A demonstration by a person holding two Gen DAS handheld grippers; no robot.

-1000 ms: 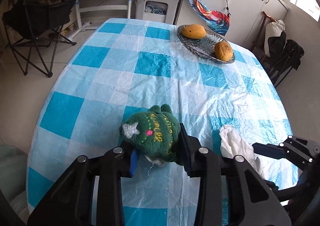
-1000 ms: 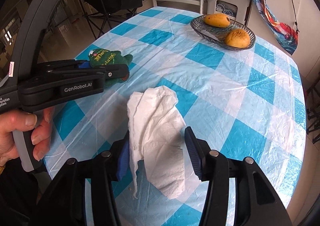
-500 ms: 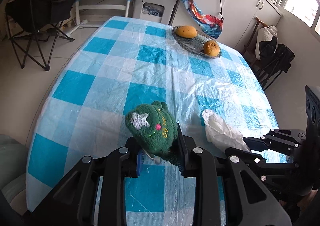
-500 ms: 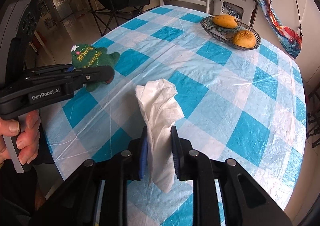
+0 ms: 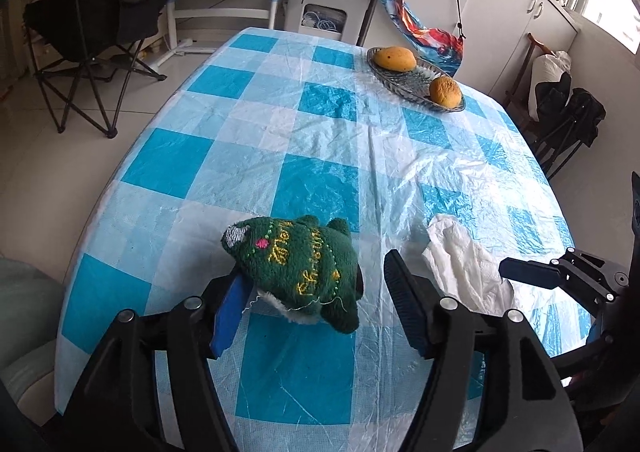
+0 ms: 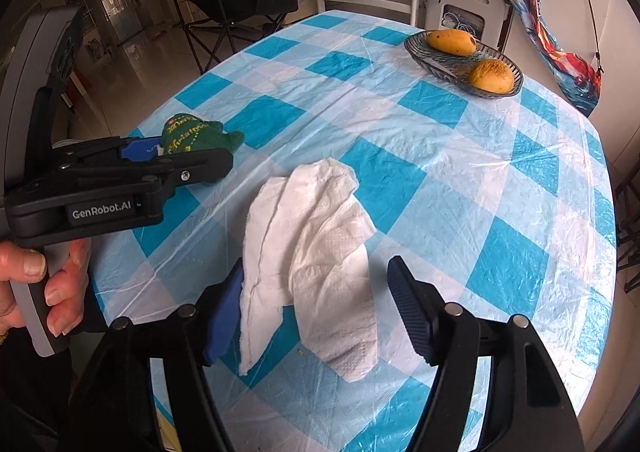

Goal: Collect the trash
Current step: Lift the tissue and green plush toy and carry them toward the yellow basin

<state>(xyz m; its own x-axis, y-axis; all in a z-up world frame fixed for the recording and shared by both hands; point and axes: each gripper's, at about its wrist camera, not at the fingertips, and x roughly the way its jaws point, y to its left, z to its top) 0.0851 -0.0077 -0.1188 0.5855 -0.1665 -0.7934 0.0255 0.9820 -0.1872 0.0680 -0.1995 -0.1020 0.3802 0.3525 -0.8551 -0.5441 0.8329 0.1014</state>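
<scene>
Left tongs [image 5: 316, 300] opening around green plush toy [image 5: 294, 266]; right tongs [image 6: 314, 304] opening around white paper napkin [image 6: 312, 252]. Both items resting on counter [image 6: 440, 156], neither gripped. Apparent step: regrasping trash. Next: close on napkin, lift clear. Readable on left tool: "GenRobot.AI".
</scene>
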